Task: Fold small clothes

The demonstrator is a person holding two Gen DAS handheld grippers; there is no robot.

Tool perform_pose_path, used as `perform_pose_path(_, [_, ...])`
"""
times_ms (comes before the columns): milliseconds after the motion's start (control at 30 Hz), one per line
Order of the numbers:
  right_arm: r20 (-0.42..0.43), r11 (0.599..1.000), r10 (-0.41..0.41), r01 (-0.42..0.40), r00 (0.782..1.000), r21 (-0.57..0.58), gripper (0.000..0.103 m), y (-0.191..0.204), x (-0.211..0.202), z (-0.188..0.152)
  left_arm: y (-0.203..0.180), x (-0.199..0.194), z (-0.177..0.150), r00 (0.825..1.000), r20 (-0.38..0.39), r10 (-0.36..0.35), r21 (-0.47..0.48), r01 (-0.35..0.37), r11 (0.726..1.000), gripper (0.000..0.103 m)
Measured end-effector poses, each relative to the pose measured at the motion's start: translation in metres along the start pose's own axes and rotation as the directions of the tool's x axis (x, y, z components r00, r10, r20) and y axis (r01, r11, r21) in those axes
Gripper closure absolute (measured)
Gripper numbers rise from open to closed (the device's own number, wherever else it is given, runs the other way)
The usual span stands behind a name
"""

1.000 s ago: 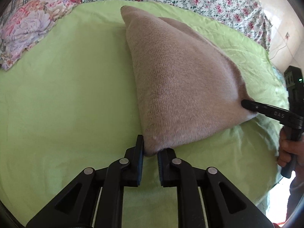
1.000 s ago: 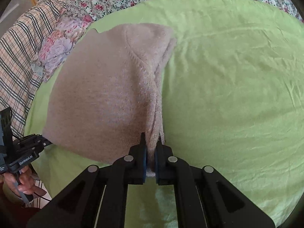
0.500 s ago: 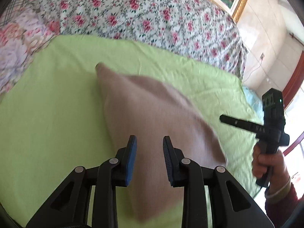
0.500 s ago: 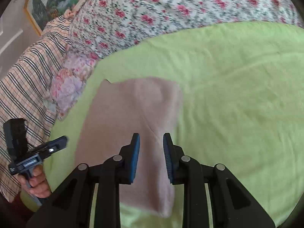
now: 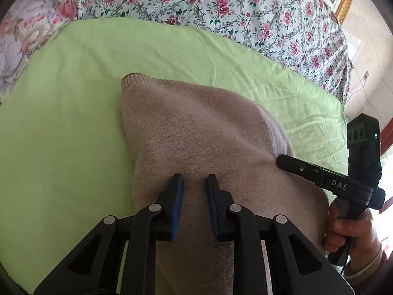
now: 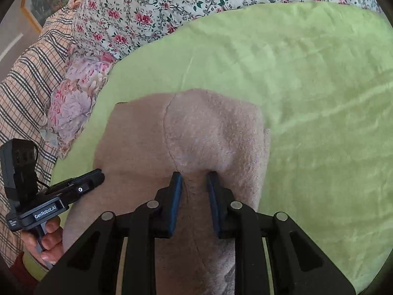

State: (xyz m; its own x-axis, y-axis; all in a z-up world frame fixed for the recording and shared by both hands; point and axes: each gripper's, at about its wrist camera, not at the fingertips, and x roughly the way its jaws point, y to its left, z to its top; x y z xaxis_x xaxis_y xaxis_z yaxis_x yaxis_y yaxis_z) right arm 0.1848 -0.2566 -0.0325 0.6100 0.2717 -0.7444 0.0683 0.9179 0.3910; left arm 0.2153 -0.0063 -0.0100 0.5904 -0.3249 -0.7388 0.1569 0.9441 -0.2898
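Sweater point(image 5: 201, 132) near edge hidden behind hand-held grippers

The left tool point(image 5: 194, 184) is showing black linked arms dotted with round silver rivets, its two fingers lined with blue pads point(image 5: 177, 204), and the right tool point(image 6: 194, 182) is showing the same build in its own view. At the right edge of the left wrist view, the right tool is appearing as a black pistol-grip body lettered "DAS" in white, with a boxy black camera block glowing a small green light, gripped by a hand point(image 5: 348, 231) wearing a dark red sleeve over a pale cuff. At the lower left of the right wrist view, the left tool is bearing a white "GenRobot.AI" label and a thin black cable, and its hand point(image 6: 46, 241) is wearing a dark red sleeve.
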Motion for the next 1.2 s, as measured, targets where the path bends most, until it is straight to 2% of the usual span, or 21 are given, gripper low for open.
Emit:
perform_pose_path(100, [0.0,1.0,0.003,-0.003,1.0,0.012,0.081,-0.002,-0.008,-0.001,-0.006,-0.018,-0.006,1.0,0.017,-0.007,0.002,0.007,1.0,0.083])
perform_pose_path(233, [0.005,0.999,-0.043,0.044,0.999,-0.019,0.078,0.01,-0.035,-0.014,-0.018,-0.052,-0.026,0.997,0.061,-0.037,0.034,0.035,0.999,0.086])
perform_pose_path(333, [0.019,0.998,-0.004,0.006,1.0,-0.066,0.077,0.025,-0.058,-0.031,-0.031,-0.069,-0.05,0.995,0.065,-0.075,0.062,0.071,0.996,0.086])
perform_pose_path(367, [0.006,0.997,0.001,0.0,1.0,-0.081,0.077,0.027,-0.059,-0.037,-0.036,-0.07,-0.061,0.997,0.056,-0.061,0.087,0.056,0.995,0.086])
perform_pose_path(433, [-0.033,0.993,-0.047,0.043,0.998,-0.111,0.077,0.026,-0.057,-0.052,-0.043,-0.067,-0.076,0.999,0.039,-0.015,0.122,0.01,0.992,0.085])
perform_pose_path(533, [-0.061,0.991,-0.091,0.084,0.994,-0.109,0.081,0.015,-0.055,-0.067,-0.039,-0.063,-0.088,0.999,0.019,-0.033,0.091,0.031,0.995,0.085])
perform_pose_path(633, [-0.036,0.995,-0.069,0.066,0.997,-0.075,0.08,0.014,-0.069,-0.071,-0.045,-0.072,-0.092,1.0,0.026,-0.014,0.103,0.011,0.995,0.085])
perform_pose_path(733, [-0.004,0.996,-0.046,0.045,0.999,-0.077,0.078,0.023,-0.09,-0.082,-0.044,-0.087,-0.101,0.999,0.025,-0.042,0.085,0.039,0.996,0.085])
perform_pose_path(800, [-0.011,0.995,-0.031,0.03,0.999,-0.091,0.078,0.026,-0.096,-0.093,-0.042,-0.094,-0.113,0.999,0.02,-0.044,0.08,0.042,0.996,0.085])
perform_pose_path(900, [-0.077,0.99,-0.099,0.091,0.992,-0.111,0.078,0.018,-0.081,-0.113,-0.037,-0.091,-0.133,0.999,-0.01,-0.034,0.078,0.035,0.996,0.085])
perform_pose_path(967, [-0.053,0.994,-0.074,0.069,0.996,-0.086,0.079,0.01,-0.081,-0.118,-0.033,-0.084,-0.141,0.999,-0.031,-0.027,0.063,0.029,0.998,0.085])
perform_pose_path(1200, [-0.043,0.993,-0.094,0.09,0.995,-0.077,0.078,0.017,-0.092,-0.119,-0.036,-0.089,-0.145,1.0,-0.026,-0.009,0.056,0.01,0.998,0.083])
